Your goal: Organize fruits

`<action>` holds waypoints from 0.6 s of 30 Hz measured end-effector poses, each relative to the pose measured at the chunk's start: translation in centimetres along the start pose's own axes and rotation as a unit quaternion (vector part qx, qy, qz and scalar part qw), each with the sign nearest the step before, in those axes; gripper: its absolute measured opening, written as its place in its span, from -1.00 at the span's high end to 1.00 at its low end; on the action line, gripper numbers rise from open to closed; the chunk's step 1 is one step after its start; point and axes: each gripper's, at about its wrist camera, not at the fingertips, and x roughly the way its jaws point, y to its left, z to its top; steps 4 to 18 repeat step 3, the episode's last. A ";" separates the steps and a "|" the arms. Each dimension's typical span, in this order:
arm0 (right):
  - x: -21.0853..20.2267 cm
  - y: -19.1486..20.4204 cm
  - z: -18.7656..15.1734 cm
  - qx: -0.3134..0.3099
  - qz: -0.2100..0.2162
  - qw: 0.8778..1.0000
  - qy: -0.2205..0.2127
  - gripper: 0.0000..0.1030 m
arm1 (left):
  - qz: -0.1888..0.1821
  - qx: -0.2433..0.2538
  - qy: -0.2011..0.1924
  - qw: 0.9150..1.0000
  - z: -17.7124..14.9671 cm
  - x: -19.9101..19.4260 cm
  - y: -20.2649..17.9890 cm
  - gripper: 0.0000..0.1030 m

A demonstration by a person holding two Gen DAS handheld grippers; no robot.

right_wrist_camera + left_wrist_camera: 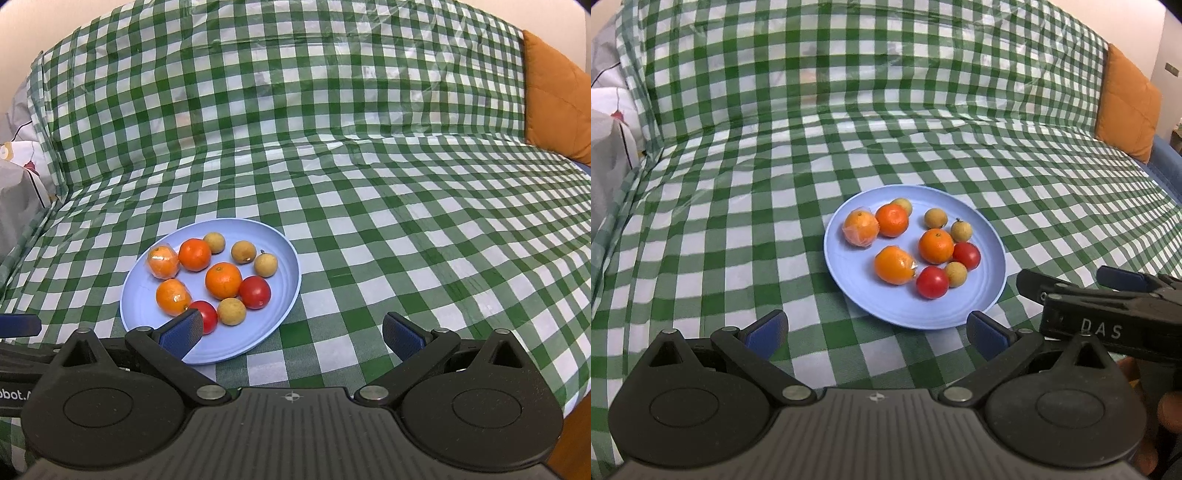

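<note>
A light blue plate [982,295] lies on the green checked cloth and holds several oranges [936,246], two red tomatoes [932,282] and several small tan longans [935,218]. Two of the oranges are in clear wrap [861,228]. My left gripper [877,330] is open and empty, just short of the plate's near rim. My right gripper [291,338] is open and empty, to the right of the plate [258,339]; its left finger [183,332] overlaps the plate's near edge beside a tomato [208,319]. The right gripper also shows in the left wrist view [1108,291].
The checked cloth [738,221] covers a sofa seat and backrest. An orange cushion [1126,107] stands at the far right. White bags or fabric [605,147] lie at the far left. The left gripper's body shows at the left edge of the right wrist view [18,354].
</note>
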 end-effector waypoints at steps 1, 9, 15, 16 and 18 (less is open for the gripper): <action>0.0 -0.2 0.2 0.001 0.004 1.000 -0.001 -0.99 | -0.001 0.003 -0.005 1.000 0.1 -0.1 -0.1 -0.99; 0.1 -1.1 0.8 0.010 0.015 1.000 -0.008 -0.99 | 0.000 0.006 -0.009 1.000 0.2 -0.2 -0.1 -0.99; 0.1 -1.1 0.8 0.010 0.015 1.000 -0.008 -0.99 | 0.000 0.006 -0.009 1.000 0.2 -0.2 -0.1 -0.99; 0.1 -1.1 0.8 0.010 0.015 1.000 -0.008 -0.99 | 0.000 0.006 -0.009 1.000 0.2 -0.2 -0.1 -0.99; 0.1 -1.1 0.8 0.010 0.015 1.000 -0.008 -0.99 | 0.000 0.006 -0.009 1.000 0.2 -0.2 -0.1 -0.99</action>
